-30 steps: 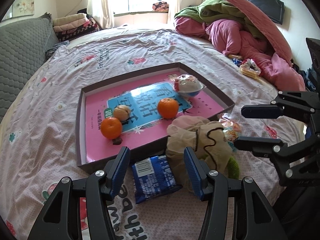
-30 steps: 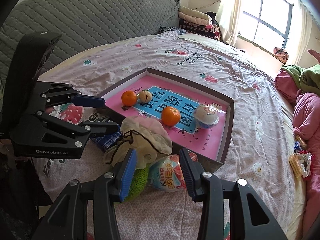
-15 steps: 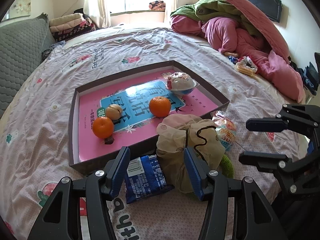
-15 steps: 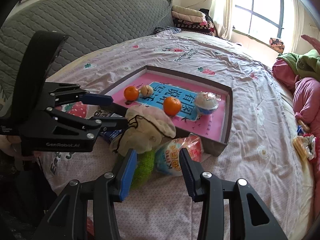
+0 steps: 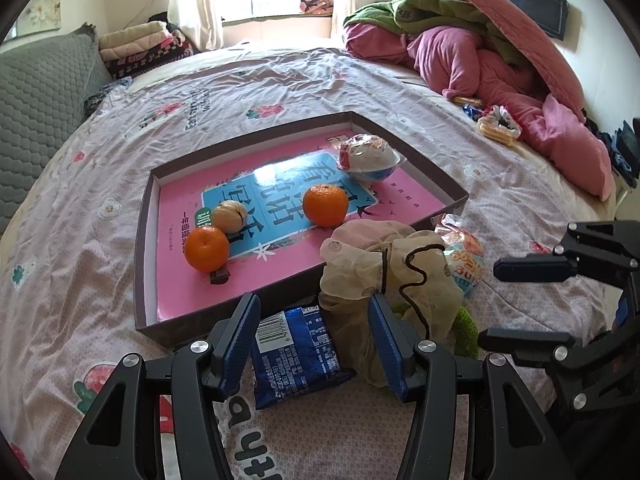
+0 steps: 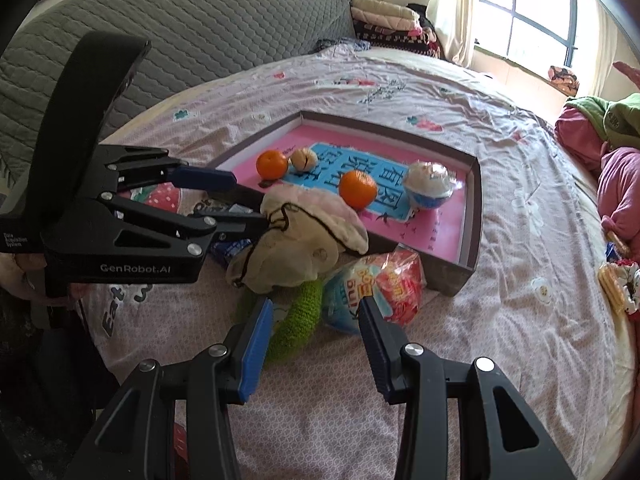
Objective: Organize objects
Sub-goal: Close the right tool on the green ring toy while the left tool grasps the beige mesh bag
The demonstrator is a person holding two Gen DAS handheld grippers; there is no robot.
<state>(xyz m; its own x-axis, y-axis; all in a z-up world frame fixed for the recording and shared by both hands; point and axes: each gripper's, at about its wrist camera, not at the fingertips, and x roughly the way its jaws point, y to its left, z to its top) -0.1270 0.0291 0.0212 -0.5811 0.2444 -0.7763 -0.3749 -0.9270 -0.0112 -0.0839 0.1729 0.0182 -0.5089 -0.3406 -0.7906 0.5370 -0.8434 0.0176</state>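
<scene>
both tongs (image 5: pixel 312 336) (image 6: pixel 316 332) agape above bedspread (image 5: pixel 280 80)

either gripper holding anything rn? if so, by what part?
Nothing held. Left gripper hangs open above the blue packet; right gripper is open too.

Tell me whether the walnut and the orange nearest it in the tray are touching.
Cannot tell. In the left wrist view the walnut overlaps the orange; the right wrist view shows them edge to edge, with no plain gap.

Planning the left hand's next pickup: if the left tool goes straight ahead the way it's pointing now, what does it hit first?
Probably the blue snack packet lying on the bedsheet between the open left tool's fingers, just short of the tray's near wall. The beige drawstring pouch sits slightly right; depth is uncertain.
</scene>
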